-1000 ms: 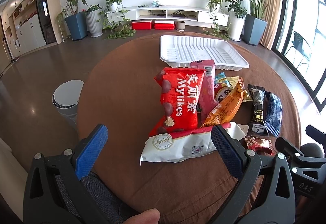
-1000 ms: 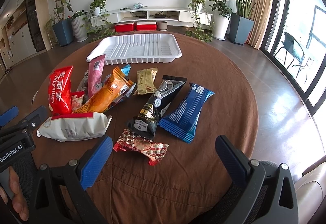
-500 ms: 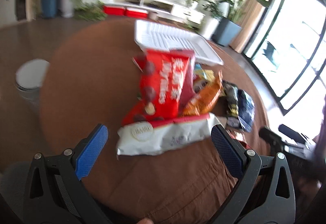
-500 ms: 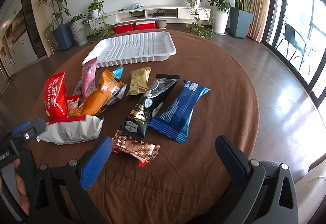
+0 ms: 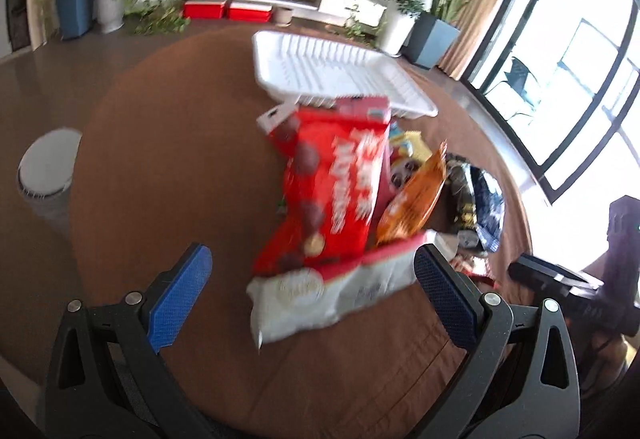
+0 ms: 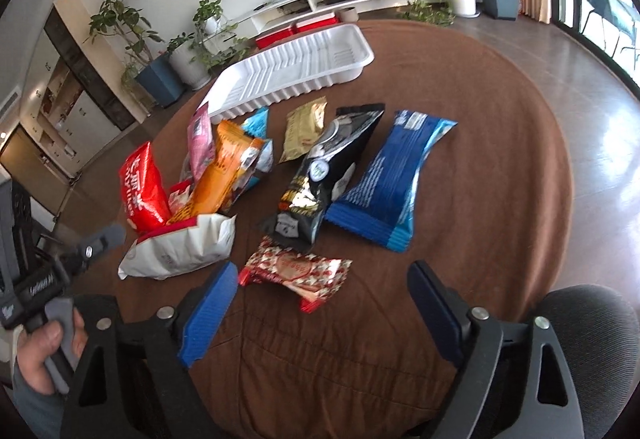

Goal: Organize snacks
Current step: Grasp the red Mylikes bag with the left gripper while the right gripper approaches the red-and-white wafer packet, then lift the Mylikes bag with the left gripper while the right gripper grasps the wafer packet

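Several snack packets lie on a round brown table, in front of an empty white tray. My left gripper is open, with a white packet lying between and just ahead of its blue pads, under a red bag. My right gripper is closing its jaws around a small red-and-white wrapped snack; the pads stand off it on both sides. Beyond it lie a black packet, a blue packet, a gold one and an orange one.
A hand holds the left tool at the left edge of the right wrist view. A white round bin stands on the floor left of the table. A grey chair is at the near right. Plants and a TV stand line the far wall.
The left gripper has swung and come closer over the white packet. The right gripper has dropped and rolled, its jaws have narrowed, and the red-and-white snack now sits between them.
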{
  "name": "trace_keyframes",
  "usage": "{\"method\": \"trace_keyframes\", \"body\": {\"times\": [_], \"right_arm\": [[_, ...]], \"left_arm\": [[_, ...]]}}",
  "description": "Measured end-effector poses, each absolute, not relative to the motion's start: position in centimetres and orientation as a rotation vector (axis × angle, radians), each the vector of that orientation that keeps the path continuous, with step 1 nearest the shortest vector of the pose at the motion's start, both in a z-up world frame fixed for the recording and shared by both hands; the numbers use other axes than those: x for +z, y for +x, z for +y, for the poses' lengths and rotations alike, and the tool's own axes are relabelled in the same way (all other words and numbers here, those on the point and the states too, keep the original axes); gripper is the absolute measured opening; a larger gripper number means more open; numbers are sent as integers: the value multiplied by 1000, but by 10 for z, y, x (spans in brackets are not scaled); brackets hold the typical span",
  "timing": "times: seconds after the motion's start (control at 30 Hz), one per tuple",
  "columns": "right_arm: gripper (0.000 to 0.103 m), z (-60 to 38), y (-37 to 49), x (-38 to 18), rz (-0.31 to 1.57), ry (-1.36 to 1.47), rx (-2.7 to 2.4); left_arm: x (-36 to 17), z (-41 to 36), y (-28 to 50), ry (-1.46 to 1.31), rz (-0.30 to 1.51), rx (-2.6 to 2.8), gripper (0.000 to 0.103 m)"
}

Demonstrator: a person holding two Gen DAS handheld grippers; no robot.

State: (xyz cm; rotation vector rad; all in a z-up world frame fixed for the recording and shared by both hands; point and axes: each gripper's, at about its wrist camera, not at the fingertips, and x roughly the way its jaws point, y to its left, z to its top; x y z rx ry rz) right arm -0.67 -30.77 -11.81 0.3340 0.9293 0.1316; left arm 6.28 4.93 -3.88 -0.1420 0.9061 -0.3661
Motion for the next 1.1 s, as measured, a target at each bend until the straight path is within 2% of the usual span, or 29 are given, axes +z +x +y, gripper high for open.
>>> {"method": "trace_keyframes", "body": {"times": [0.07, 0.13, 0.27, 0.3, 0.33, 0.37, 0.4, 0.83, 1.0, 1.1], "right_arm": [[78, -307, -11, -119, 930, 367, 149], [78, -315, -16, -117, 917, 446, 164], [78, -315, -31, -113, 915, 462, 158], [78, -316, -30, -111, 914, 458, 157], [78, -314, -31, -109, 912, 449, 156], [78, -311, -37, -108, 912, 435, 153], [78, -311, -32, -106, 914, 423, 147], [78, -299, -11, -92, 938, 317, 166], [78, -294, -7, -85, 931, 256, 194], [78, -290, -5, -81, 925, 226, 212]], "left_arm": [[-31, 51, 70, -131, 899, -396, 99], [-27, 48, 78, -106, 912, -412, 86], [-30, 38, 89, -70, 946, -409, 83], [-34, 37, 89, -69, 949, -407, 76], [-38, 33, 91, -73, 952, -407, 65], [-45, 24, 94, -75, 956, -407, 59], [-48, 24, 97, -79, 967, -408, 48], [-61, 21, 98, -81, 974, -418, 46], [-60, 33, 98, -136, 950, -433, 35], [-60, 40, 96, -154, 943, -438, 33]]}}
